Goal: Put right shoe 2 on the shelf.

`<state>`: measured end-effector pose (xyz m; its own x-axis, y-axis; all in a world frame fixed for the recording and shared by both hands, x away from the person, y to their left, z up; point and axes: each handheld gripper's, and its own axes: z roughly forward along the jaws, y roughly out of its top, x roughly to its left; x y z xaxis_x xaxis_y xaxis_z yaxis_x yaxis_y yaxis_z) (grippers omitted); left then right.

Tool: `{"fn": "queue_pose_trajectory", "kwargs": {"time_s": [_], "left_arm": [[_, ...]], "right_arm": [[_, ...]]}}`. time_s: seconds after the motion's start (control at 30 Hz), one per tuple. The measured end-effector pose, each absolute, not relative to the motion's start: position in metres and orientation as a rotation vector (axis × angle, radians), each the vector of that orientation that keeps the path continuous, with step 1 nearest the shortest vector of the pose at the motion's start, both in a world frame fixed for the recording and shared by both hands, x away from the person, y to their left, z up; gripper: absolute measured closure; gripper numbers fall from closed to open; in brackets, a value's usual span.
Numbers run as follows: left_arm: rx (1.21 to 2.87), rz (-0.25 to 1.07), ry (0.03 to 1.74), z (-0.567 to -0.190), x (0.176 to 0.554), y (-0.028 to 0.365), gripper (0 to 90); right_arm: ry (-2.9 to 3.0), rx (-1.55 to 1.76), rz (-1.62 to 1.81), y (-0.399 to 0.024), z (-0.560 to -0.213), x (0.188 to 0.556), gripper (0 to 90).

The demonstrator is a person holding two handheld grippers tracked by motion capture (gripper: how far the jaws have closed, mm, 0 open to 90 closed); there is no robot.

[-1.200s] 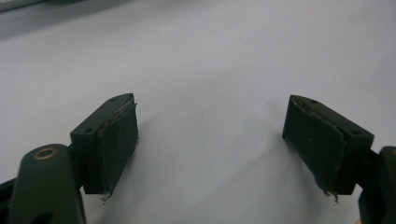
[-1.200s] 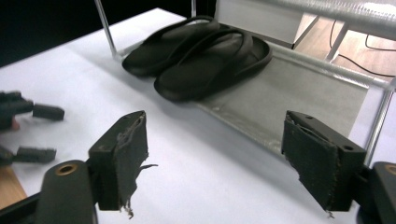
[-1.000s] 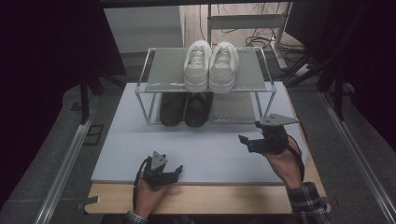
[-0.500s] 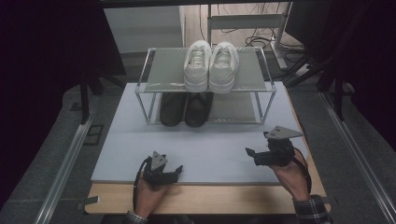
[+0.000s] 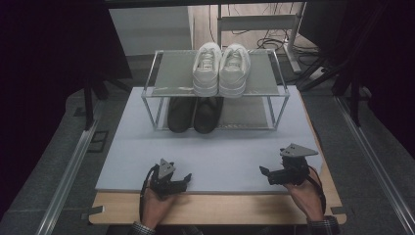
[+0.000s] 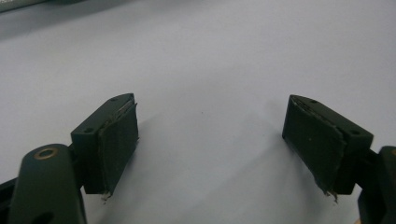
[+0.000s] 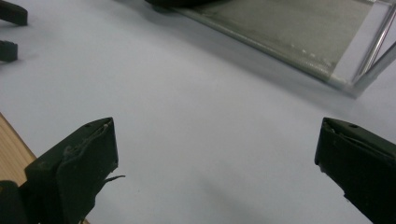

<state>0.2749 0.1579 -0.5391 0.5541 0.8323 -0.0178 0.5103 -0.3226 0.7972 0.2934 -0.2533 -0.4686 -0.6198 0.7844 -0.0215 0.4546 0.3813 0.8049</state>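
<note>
A pair of white sneakers (image 5: 220, 68) stands on the top shelf of a metal shoe rack (image 5: 274, 105). Below them a pair of black shoes (image 5: 195, 113) sits on the lower shelf. My left gripper (image 5: 181, 180) rests low over the front of the grey mat (image 5: 220, 156); its jaws stand open over bare mat (image 6: 210, 149). My right gripper (image 5: 266, 175) hovers at the mat's front right and points left. Its jaws (image 7: 215, 158) have just been opening, stand wide, and have nothing between them.
The wooden table edge (image 5: 220, 208) runs along the front, under both hands. The rack's lower shelf (image 7: 299, 32) and a corner post (image 7: 373, 46) lie ahead of the right gripper. The left gripper's jaws (image 7: 9, 32) show far off at that view's top left.
The right hand has sunk toward the mat and drawn back toward the front edge. The left hand has stayed where it was.
</note>
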Motion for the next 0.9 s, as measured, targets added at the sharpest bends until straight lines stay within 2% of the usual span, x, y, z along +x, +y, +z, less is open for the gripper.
{"fn": "queue_pose_trajectory", "kwargs": {"time_s": [0.9], "left_arm": [[1.996, 0.515, 1.082, -0.539, 0.275, 0.158, 18.2]], "right_arm": [[2.207, 1.147, 1.113, -0.257, -0.537, 0.278, 0.0]]}}
